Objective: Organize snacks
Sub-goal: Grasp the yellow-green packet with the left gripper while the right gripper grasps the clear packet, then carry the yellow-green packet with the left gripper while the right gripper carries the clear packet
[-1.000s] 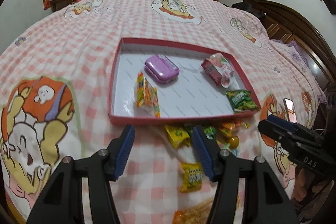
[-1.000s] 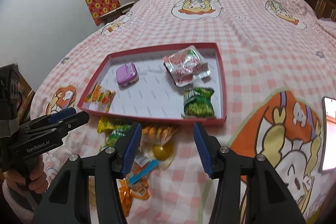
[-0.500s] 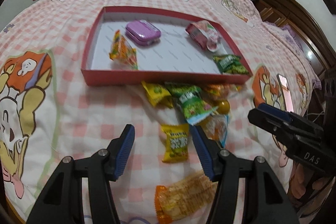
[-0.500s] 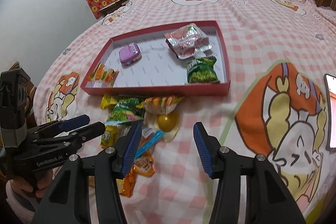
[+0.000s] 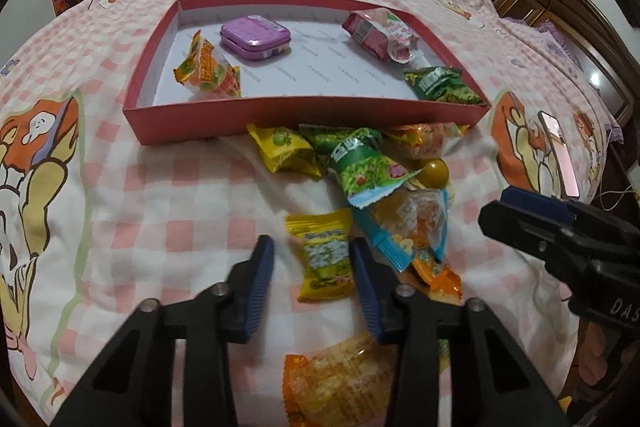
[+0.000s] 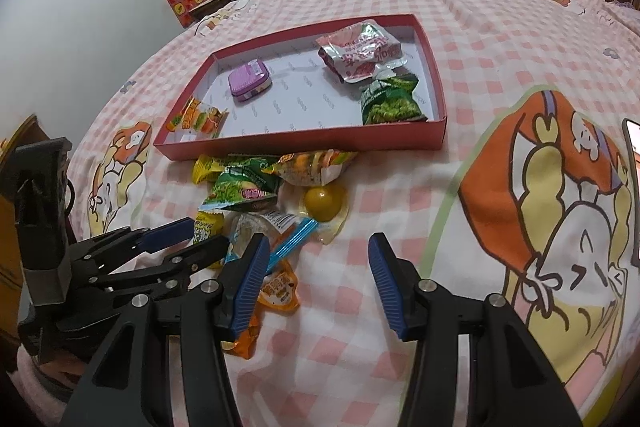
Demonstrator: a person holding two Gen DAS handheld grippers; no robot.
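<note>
In the left wrist view, our left gripper (image 5: pixel 312 267) fills the bottom of the frame. Its jaws are wide apart, one on each side of a small yellow snack pack (image 5: pixel 325 255), and we cannot tell if they touch it. More snacks lie in a pile on the pink checked bed (image 5: pixel 168 195) in the middle of the frame: a green pack (image 5: pixel 362 167), another yellow pack (image 5: pixel 286 149) and a round yellow candy (image 5: pixel 435 171). Just above the pile is the red tray (image 5: pixel 304 117). Inside it we see a purple tin (image 5: pixel 256 37), an orange pack (image 5: pixel 206 71), a pink pack (image 5: pixel 380 35) and a dark green pack (image 5: pixel 440 85). Our right gripper (image 5: pixel 532 213) pokes in at the right edge.

In the right wrist view, our right gripper (image 6: pixel 316 277) is at the bottom, jaws wide and holding nothing. The snack pile sits in the middle left of the frame, with the round yellow candy (image 6: pixel 322 203) in it. The red tray (image 6: pixel 312 145) is above the pile. Our left gripper (image 6: pixel 182 241) is at the lower left, with its tips at the small yellow snack pack (image 6: pixel 206 227).
</note>
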